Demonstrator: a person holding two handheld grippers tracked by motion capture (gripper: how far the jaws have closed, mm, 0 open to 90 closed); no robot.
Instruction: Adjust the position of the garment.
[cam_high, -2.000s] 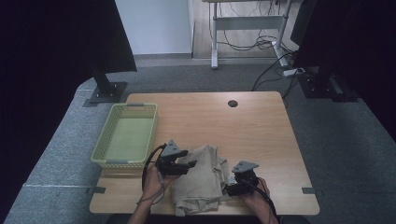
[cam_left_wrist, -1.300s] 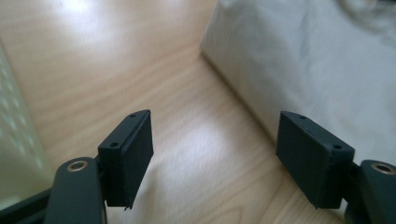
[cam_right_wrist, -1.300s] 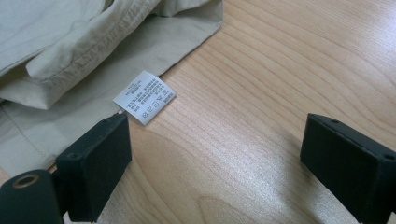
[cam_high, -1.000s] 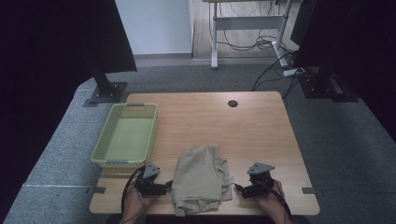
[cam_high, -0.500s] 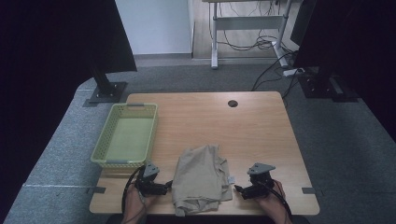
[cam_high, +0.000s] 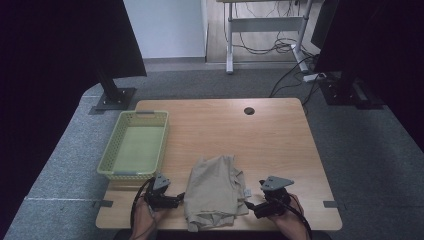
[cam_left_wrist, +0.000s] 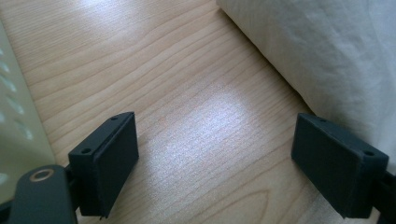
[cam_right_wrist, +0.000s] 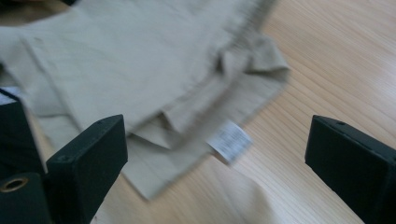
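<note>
The folded beige garment (cam_high: 216, 192) lay at the table's (cam_high: 270, 135) near edge, between my two grippers. The right gripper view caught its white label (cam_right_wrist: 229, 138), lost from above. My right gripper (cam_high: 256, 207) stood spread beside it, empty. My left gripper (cam_high: 176, 200) was spread too, over bare wood, near the green basket (cam_high: 111, 154).

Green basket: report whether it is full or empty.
Empty. In the high view the green basket shows its bare floor; the beige garment lies folded on the table beside it.
</note>
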